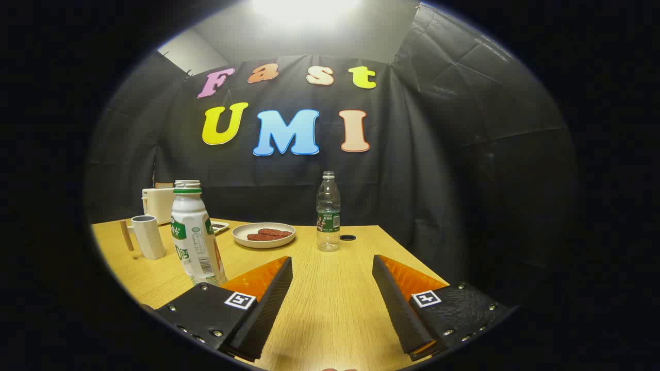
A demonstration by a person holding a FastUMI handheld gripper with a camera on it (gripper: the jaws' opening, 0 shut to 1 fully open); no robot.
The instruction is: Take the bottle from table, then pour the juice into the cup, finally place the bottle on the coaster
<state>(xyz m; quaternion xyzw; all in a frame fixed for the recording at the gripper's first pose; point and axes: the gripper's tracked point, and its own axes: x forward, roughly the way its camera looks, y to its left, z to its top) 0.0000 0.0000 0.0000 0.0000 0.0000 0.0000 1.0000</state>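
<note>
Above the table: the tongs (332, 273) hang wide open over the bare wood of the table (330, 299), with nothing between the two fingers.
Step in hand: the first one, I judge; the bottle is not yet taken and the tongs are only on approach.
Task bottle: most likely the white juice bottle (195, 234), green-collared and without its cap, upright just beside the left finger and slightly beyond it.
Next move: it calls for a shift toward the left, so both fingers come around the body of the white bottle, then a firm closing; the open mouth means it must stay upright.
Cup: a white cup with a wooden handle (147, 237) stands beyond the white bottle, near it; whether anything is in it I cannot tell.
Water bottle: a clear plastic water bottle (328, 212), capped and seemingly almost empty, stands well ahead between the fingers.
Plate: a pale plate (263, 234) carries some dark reddish pieces.
Coaster: not identified with certainty.
</note>
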